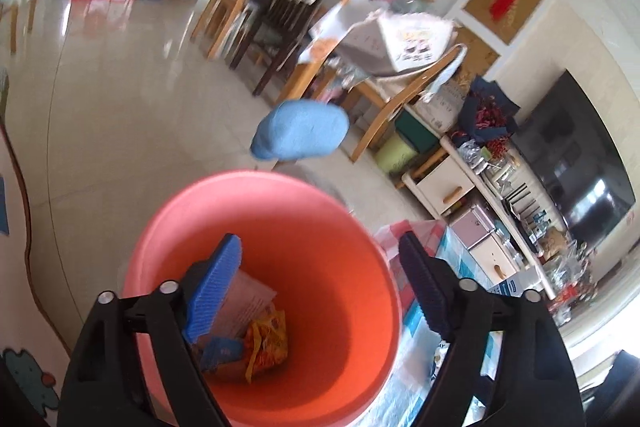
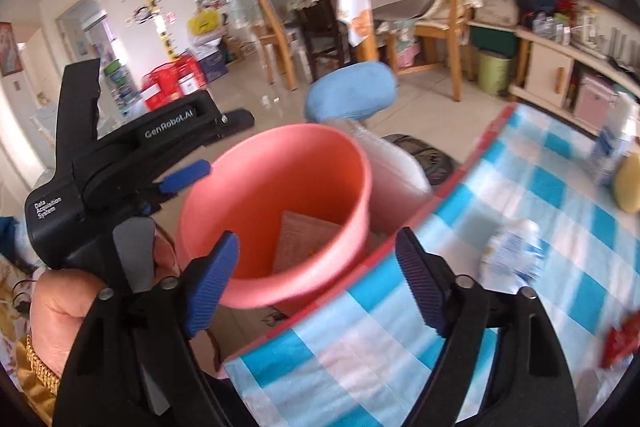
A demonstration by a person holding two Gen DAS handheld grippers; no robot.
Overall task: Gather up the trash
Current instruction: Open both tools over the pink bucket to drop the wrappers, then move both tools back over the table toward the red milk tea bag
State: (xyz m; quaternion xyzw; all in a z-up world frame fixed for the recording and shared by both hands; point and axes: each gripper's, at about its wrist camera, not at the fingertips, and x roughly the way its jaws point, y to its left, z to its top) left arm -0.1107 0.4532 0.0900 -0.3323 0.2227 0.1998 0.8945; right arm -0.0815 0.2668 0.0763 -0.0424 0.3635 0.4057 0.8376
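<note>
Glossy pale floor tiles (image 1: 120, 115), wooden chairs (image 2: 448, 23) and a cluttered low cabinet (image 1: 472, 183) form the background I see in both wrist views. My left claw (image 1: 320, 279) stands wide open directly over the mouth of a pink bin (image 1: 280, 195); its blue pads (image 1: 212, 291) press on nothing, and between them I look straight down at the trash on the bin's floor: an orange and yellow snack wrapper (image 1: 266, 343), a pale sheet of paper (image 1: 248, 299) and a small blue packet (image 1: 222, 349). My right claw (image 2: 316, 277) is equally wide and holds nothing; it hangs over the edge of the tabletop (image 2: 540, 187), which wears a blue and white check cloth, with the bin just beyond and below that edge. Only the right view shows my left hand (image 2: 60, 311) wrapped round the black body of the left claw (image 2: 188, 179) beside the bin's rim, and only it shows what lies on the cloth: a crumpled white and blue wrapper (image 2: 512, 251), a red wrapper (image 2: 622, 339) near the frame's edge and a yellow object (image 2: 630, 183), too blurred to tell what it is. A blue cushioned seat (image 1: 300, 131) stands behind the bin in both views. Inside the bin the right view shows only the paper sheet; the snack wrapper is hidden by the near wall.
</note>
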